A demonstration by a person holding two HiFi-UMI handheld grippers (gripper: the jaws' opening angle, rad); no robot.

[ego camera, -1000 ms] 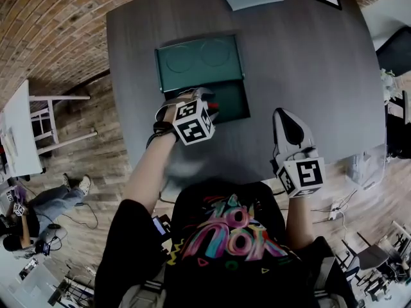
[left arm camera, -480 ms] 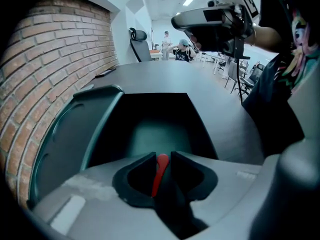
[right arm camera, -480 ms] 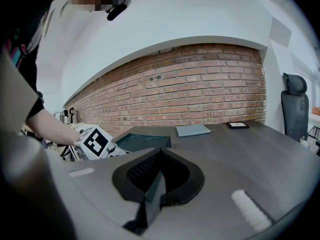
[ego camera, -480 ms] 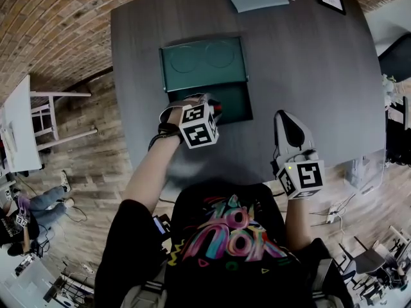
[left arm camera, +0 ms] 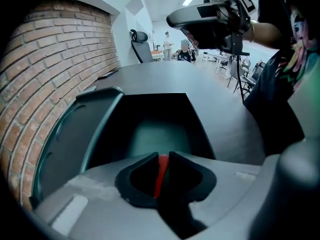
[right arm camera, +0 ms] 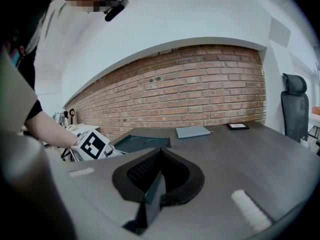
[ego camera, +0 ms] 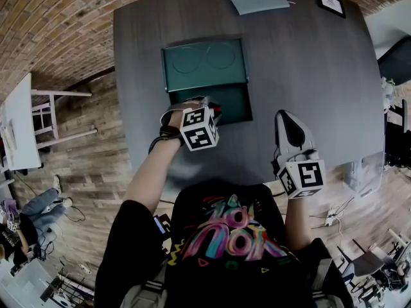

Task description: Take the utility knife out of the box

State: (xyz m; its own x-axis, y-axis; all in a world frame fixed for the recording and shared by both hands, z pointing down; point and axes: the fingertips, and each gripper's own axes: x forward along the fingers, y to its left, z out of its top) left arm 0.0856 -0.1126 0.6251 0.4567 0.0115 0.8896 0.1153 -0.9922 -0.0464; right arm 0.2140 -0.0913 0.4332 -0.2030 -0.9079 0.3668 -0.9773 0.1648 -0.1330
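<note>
- Left gripper (ego camera: 207, 108) reaches into the open green box (ego camera: 239, 108), jaws just closing around the red utility knife (ego camera: 216, 111).
- Right gripper (ego camera: 287, 122) hangs over the grey table (ego camera: 308, 63), well apart.

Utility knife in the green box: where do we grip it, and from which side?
Grip the knife on its red body, across the thin width, coming straight down from above. It lies low in the open box, whose walls probably block any side approach. The left tongs have just been closing that way, with the knife between their pads.

Red utility knife (left arm camera: 160, 173), upright inside open green box (ego camera: 235, 104)
</note>
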